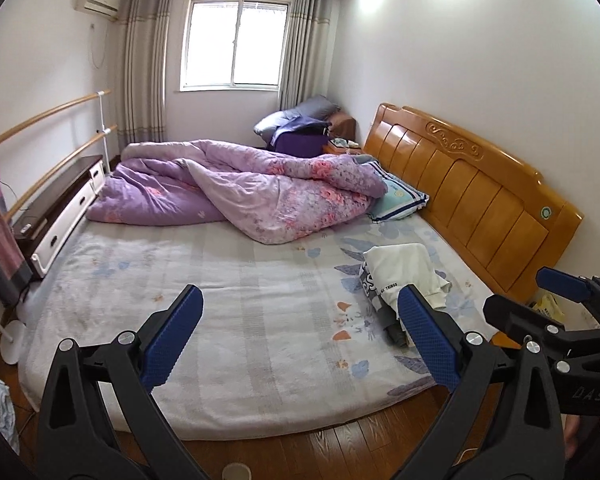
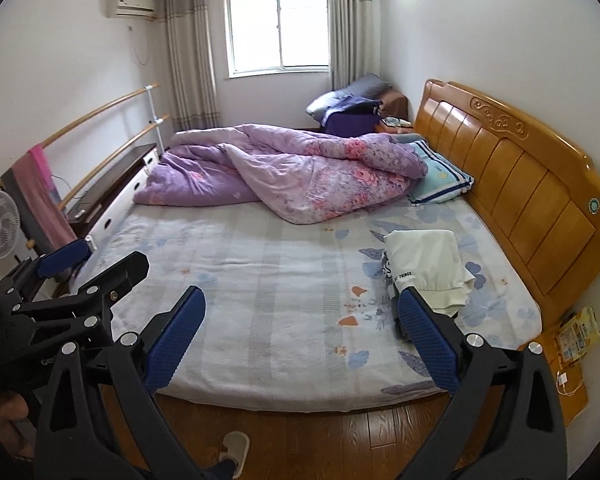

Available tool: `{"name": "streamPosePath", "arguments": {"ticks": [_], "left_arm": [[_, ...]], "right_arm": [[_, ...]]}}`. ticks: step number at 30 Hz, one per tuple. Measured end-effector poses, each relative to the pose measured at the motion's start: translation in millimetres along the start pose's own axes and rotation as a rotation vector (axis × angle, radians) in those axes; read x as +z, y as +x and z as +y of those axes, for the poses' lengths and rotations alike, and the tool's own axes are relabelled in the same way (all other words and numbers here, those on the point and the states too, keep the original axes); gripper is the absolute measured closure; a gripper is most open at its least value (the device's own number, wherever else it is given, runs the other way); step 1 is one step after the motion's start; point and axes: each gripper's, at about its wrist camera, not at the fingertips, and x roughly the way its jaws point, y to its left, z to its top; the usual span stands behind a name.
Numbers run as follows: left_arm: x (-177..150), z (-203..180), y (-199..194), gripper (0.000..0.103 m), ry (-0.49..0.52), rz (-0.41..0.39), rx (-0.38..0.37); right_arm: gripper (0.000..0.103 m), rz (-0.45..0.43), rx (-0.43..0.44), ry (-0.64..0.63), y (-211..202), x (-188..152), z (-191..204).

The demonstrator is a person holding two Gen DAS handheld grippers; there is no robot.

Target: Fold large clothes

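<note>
A pile of folded clothes, a cream-white garment (image 1: 408, 270) on top of grey and dark ones, lies on the bed's right side near the headboard; it also shows in the right wrist view (image 2: 424, 264). My left gripper (image 1: 300, 300) is open and empty, held above the floor in front of the bed's near edge. My right gripper (image 2: 302, 300) is open and empty beside it. The right gripper shows at the right edge of the left wrist view (image 1: 540, 292); the left gripper shows at the left of the right wrist view (image 2: 96, 258).
The bed (image 1: 240, 300) has a pale floral sheet. A crumpled purple quilt (image 1: 240, 188) and a pillow (image 1: 400, 198) lie at its far end. A wooden headboard (image 1: 468, 188) stands right, a drawer cabinet (image 1: 60, 208) left. A fan (image 2: 0, 224) and nightstand (image 2: 568, 364) flank the bed.
</note>
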Motion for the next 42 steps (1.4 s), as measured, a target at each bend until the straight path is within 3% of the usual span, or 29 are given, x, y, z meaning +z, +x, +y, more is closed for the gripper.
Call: {"name": "streamPosePath", "arguments": {"ticks": [10,27,42], "left_arm": [[-7.5,0.6,-70.1,0.005,0.018,-0.045,0.026],[-17.8,53.5,-152.8,0.005,0.082,-0.099,0.031],[-18.2,71.5,-187.5,0.005,0.083,-0.160,0.027]], "right_arm": [[0.009,-0.061,0.046,-0.009,-60.8,-13.2,24.4],[0.009,-0.128,0.024,0.043,-116.9,-35.6,97.3],[0.009,-0.169,-0.006,0.033,-137.7,-40.3,121.5]]}}
